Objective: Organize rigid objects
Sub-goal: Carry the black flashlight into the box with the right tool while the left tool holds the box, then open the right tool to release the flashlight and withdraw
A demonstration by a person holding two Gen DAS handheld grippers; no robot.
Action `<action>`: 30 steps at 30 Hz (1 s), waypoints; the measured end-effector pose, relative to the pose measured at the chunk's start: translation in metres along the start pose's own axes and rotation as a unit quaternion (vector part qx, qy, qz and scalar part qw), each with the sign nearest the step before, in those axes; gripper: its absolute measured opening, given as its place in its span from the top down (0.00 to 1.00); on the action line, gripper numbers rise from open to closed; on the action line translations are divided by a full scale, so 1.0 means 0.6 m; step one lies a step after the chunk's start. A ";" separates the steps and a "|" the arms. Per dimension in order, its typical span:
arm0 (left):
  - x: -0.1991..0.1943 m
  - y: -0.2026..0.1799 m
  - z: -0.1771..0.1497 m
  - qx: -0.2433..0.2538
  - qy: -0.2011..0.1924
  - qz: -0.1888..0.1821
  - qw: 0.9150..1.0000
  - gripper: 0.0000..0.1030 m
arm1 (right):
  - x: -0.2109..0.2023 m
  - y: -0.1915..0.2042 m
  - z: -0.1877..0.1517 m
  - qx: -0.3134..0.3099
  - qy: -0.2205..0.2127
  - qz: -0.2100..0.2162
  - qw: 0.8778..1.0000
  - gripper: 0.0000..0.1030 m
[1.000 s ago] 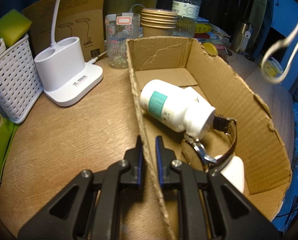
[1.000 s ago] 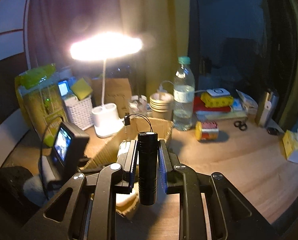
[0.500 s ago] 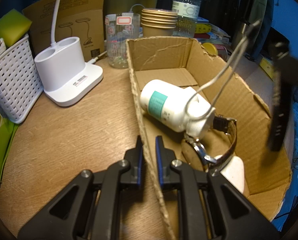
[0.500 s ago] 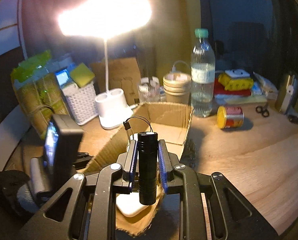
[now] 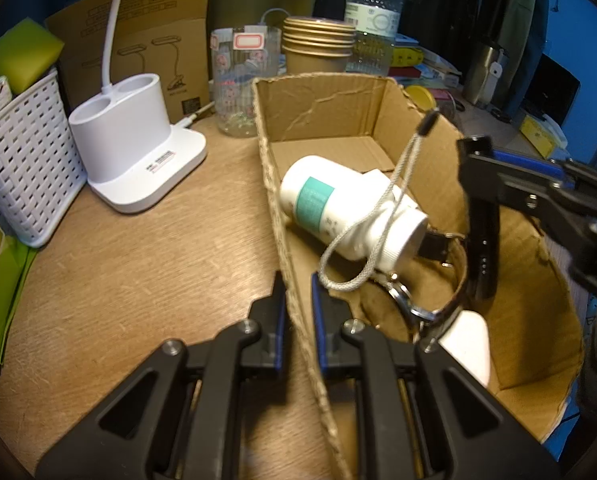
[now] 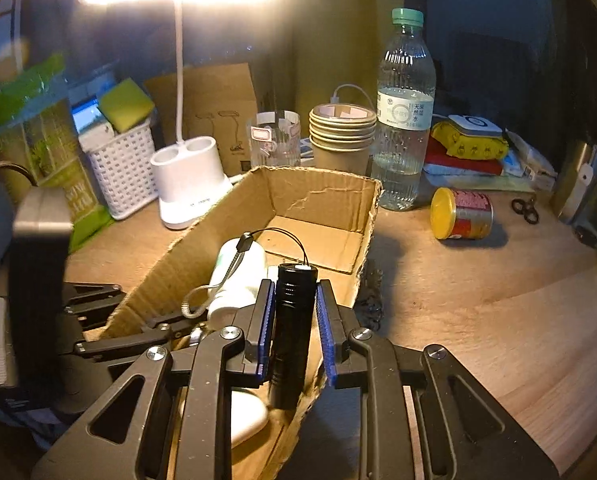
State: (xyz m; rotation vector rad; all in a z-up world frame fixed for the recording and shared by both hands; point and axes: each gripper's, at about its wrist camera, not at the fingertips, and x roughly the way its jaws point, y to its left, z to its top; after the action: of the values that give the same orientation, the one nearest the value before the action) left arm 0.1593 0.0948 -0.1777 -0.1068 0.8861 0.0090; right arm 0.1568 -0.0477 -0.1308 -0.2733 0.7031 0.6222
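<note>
A cardboard box stands on the wooden table. My left gripper is shut on the box's left wall. Inside lie a white pill bottle, a wristwatch and a white case. My right gripper holds a black flashlight upright over the box's near end; its jaws look a little wider apart than before. The flashlight's grey lanyard hangs across the bottle.
A white lamp base, white basket, glass jar, stacked paper cups and water bottle crowd the back. A yellow-lidded can lies right of the box, with scissors beyond.
My right gripper has carried the flashlight forward and down into the box's near end, and its jaws have spread slightly. The left gripper has stayed clamped on the box wall.
</note>
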 end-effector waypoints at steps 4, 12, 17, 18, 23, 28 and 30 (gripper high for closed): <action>-0.001 0.002 0.002 0.000 0.000 0.000 1.000 0.88 | 0.012 0.002 0.003 -0.012 0.010 -0.021 1.000 0.78; -0.001 0.002 0.002 0.000 0.000 0.000 1.000 0.88 | 0.017 0.009 0.004 -0.025 0.018 -0.023 0.999 0.67; -0.001 0.002 0.002 0.000 0.000 0.000 1.000 0.88 | 0.009 0.013 0.002 -0.024 0.015 -0.008 1.000 0.53; 0.000 0.002 0.002 0.000 0.000 0.000 1.000 0.88 | 0.007 0.015 0.003 -0.025 0.013 -0.007 1.000 0.52; 0.000 0.002 0.003 0.000 -0.001 0.000 1.000 0.88 | -0.001 0.018 0.004 -0.029 0.005 -0.008 1.000 0.46; 0.000 0.002 0.003 -0.001 0.000 -0.001 1.000 0.88 | -0.013 0.010 0.005 -0.022 -0.004 -0.013 1.000 0.45; 0.000 0.002 0.003 -0.001 0.000 -0.001 1.000 0.88 | -0.021 0.004 0.007 -0.016 -0.010 -0.015 1.000 0.45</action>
State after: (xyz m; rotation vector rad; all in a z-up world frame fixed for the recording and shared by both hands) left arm 0.1607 0.0963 -0.1765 -0.1087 0.8859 0.0084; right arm 0.1499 -0.0499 -0.1193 -0.3061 0.6694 0.6073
